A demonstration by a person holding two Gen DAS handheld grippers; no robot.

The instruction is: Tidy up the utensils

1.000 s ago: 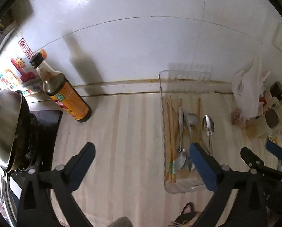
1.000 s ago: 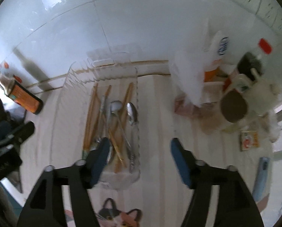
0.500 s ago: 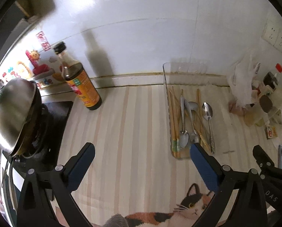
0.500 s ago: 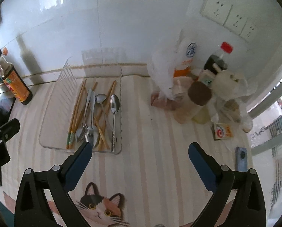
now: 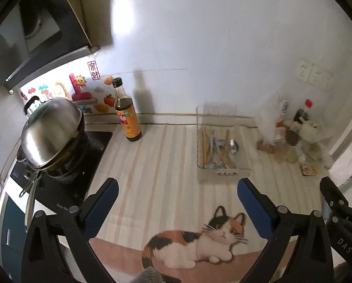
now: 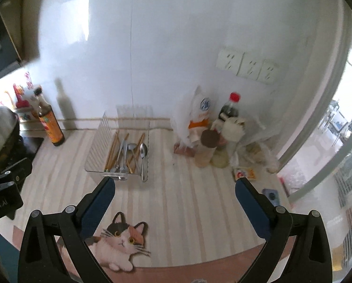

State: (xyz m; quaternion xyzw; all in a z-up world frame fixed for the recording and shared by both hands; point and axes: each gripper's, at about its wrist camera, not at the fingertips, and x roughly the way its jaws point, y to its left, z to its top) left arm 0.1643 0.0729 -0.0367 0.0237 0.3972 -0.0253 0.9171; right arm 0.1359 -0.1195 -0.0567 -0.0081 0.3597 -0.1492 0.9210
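A clear plastic tray (image 5: 225,173) stands on the striped counter near the wall; it also shows in the right wrist view (image 6: 98,139). Inside lie wooden chopsticks (image 6: 112,149) and metal spoons (image 6: 143,152), mixed side by side. My left gripper (image 5: 177,194) is open and empty, held well back from and above the tray. My right gripper (image 6: 174,191) is open and empty too, just short of the tray's near end and to its right.
A soy sauce bottle (image 5: 126,115) stands left of the tray. A steel pot with lid (image 5: 52,133) sits on the black stove at far left. Bottles, a cup and plastic bags (image 6: 213,127) crowd the right corner. A cat picture (image 5: 197,243) marks the mat's front edge.
Both grippers have pulled back and up from the tray, so it looks smaller and farther. The right gripper's jaws have opened wide. The utensils lie as before.
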